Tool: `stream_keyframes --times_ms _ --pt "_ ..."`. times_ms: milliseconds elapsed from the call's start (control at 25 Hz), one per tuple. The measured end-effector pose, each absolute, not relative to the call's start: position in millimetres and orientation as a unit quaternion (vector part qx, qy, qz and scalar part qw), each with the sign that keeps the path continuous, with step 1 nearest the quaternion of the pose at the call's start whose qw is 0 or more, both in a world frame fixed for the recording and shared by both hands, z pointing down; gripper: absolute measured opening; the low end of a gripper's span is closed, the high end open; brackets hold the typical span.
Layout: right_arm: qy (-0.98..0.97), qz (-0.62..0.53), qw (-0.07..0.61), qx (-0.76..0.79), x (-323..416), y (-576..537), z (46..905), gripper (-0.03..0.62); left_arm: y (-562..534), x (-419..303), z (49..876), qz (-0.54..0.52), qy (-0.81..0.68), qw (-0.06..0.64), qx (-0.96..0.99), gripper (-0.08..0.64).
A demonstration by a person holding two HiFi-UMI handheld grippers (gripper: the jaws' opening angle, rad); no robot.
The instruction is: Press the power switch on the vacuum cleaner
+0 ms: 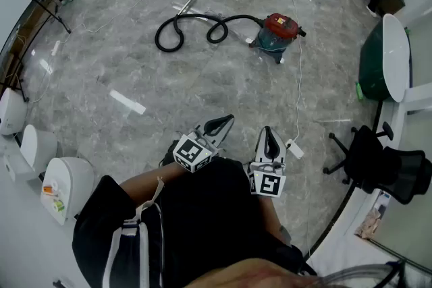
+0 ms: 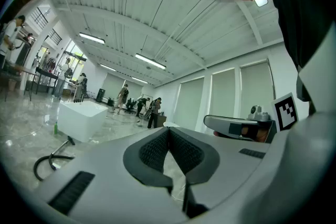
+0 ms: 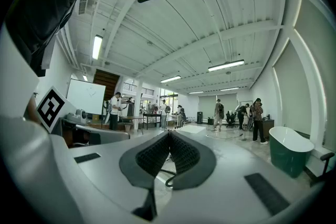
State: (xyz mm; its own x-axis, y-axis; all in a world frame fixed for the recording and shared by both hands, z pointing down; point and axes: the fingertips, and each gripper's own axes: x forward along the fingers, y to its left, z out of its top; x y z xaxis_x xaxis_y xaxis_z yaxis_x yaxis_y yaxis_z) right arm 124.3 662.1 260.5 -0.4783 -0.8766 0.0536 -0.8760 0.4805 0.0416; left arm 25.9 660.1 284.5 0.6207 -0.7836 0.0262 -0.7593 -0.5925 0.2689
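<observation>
Two claws, both empty: the left gripper [image 1: 219, 125] and right gripper [image 1: 269, 134] are pinched tip to tip on nothing, held close in front of the person's body. I'd guess that's just a carry pose, since nothing's within reach. The vacuum cleaner [image 1: 278, 32], red lid on a teal drum with its black hose [image 1: 196, 27] looped out to the left, sits well apart across the marble floor, so pressing the switch probably means walking over first.

place: large open hall, showroom-like | floor: polished grey marble floor [image 1: 202, 77] seen throughout | ceiling: ribbed white ceiling [image 3: 210, 18], lit by strip lights [image 3: 226, 66] | fittings: white toilets [image 1: 64, 185] and green bathtub [image 1: 378, 61] set out | office gear: office chair [image 1: 385, 165], whiteboard [image 3: 86, 96]
</observation>
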Motion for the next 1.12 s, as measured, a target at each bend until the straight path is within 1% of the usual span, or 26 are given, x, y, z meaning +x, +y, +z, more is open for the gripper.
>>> stream_keyframes --times_ms 240,400,680,840,1120 --pt "-0.870 -0.016 0.041 0.491 140.0 644.8 266.5 0.018 650.2 36.2 279.3 -0.078 -0.454 0.117 0.880 0.018" --pt "-0.881 0.022 0.023 0.472 151.3 648.1 279.0 0.020 655.6 46.5 283.4 -0.071 -0.461 0.106 0.878 0.018" --pt "-0.871 0.044 0.012 0.490 164.0 653.7 284.6 0.020 651.8 53.8 284.8 -0.058 -0.457 0.119 0.879 0.018" --pt "-0.859 0.052 0.005 0.510 190.1 646.5 284.3 0.020 640.4 74.5 284.4 -0.055 -0.450 0.129 0.882 0.018" --pt "-0.840 0.078 0.014 0.537 220.2 646.9 301.9 0.020 624.0 106.1 289.3 -0.044 -0.424 0.143 0.893 0.018"
